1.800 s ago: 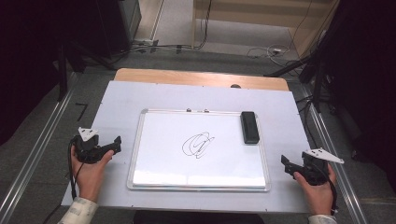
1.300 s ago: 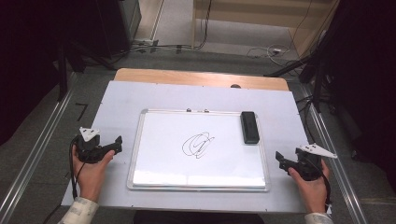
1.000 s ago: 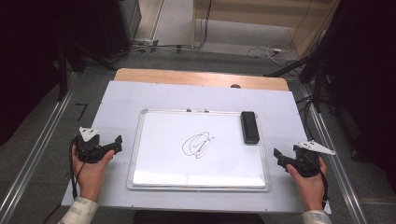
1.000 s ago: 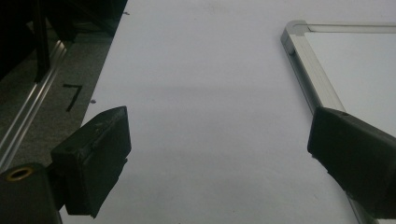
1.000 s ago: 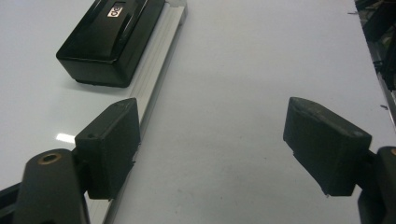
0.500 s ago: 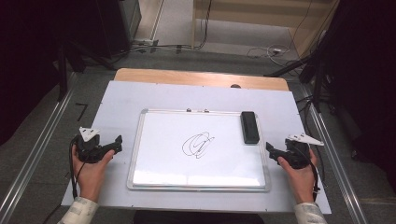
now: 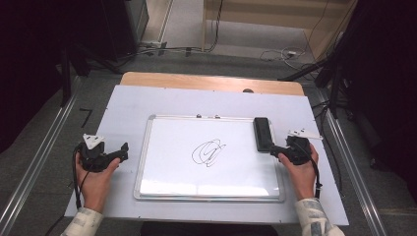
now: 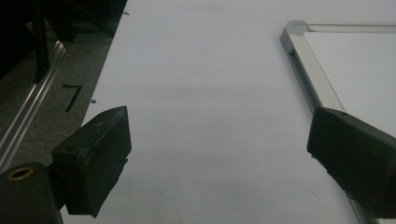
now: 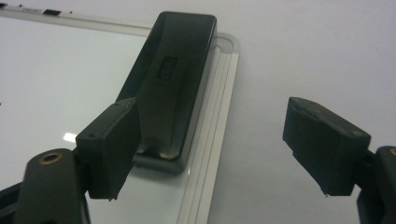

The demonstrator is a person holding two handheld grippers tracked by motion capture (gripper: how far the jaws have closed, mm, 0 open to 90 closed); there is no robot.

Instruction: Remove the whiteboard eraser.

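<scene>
A whiteboard (image 7: 167,162) with a black scribble (image 7: 208,152) lies in the middle of the white table top. A black eraser (image 7: 262,133) rests on its right edge, near the far corner. My right gripper (image 7: 273,150) is open just behind the eraser's near end. In the right gripper view the eraser (image 9: 180,70) lies ahead of my right gripper (image 9: 217,144), beside the left jaw, with the board's frame (image 9: 219,93) running between the jaws. My left gripper (image 7: 123,152) rests open to the left of the board, nothing between its jaws (image 8: 219,154).
The white table top (image 7: 128,103) has bare room on all sides of the board. A wooden strip (image 7: 196,81) runs along its far edge. Metal rails (image 7: 44,157) flank the table. The whiteboard's near-left corner (image 8: 299,37) shows in the left gripper view.
My right gripper has moved left and forward from the table's right side to the eraser's near end. The left gripper has stayed put.
</scene>
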